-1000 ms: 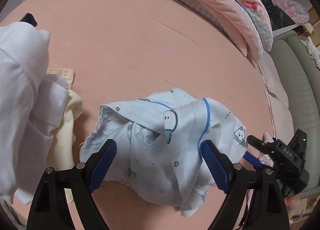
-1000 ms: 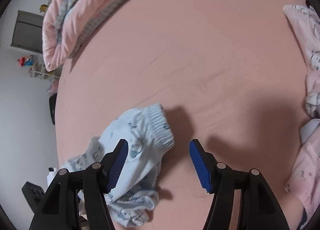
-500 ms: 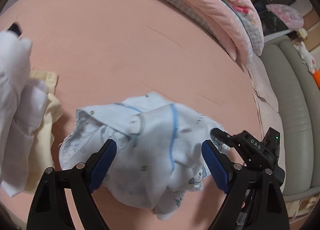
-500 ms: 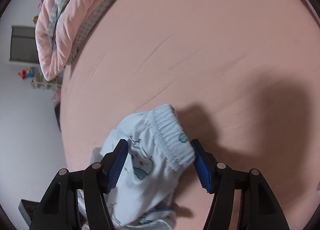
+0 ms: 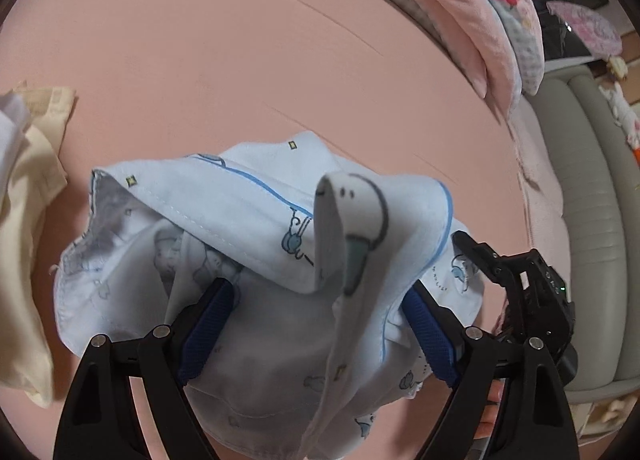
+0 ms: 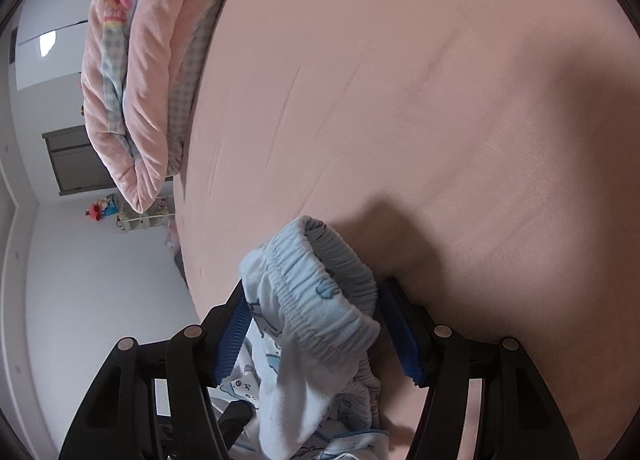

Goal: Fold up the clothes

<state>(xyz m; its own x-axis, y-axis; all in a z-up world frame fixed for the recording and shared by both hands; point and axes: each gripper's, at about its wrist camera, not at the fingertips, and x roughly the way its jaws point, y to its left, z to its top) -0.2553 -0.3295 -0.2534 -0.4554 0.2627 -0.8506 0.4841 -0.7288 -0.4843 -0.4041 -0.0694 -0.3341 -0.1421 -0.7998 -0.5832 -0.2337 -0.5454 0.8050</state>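
Two sets of tongs working one garment. Left gripper point(image 5: 316, 334) spread wide, blue pads apart, crumpled pale-blue cartoon-print pyjama cloth point(image 5: 248, 220) bunched between them but not pinched. Right gripper point(image 6: 320, 334) likewise parted, straddling the gathered elastic waistband point(image 6: 316, 288) of the same garment, pads just beside it, no squeeze visible. Garment heaped near the close edge of the pink bedsheet point(image 5: 224, 60), untidy, nothing laid flat. Cream cloth point(image 5: 28, 196) beside it toward the sheet's left edge; rolled pink quilt point(image 5: 480, 4) along the far edge. Judged step: taking hold before spreading out. Next move likely calls for closing both pairs on single layers, waistband on one side, hem or leg on the other, then lifting apart to shake flat.
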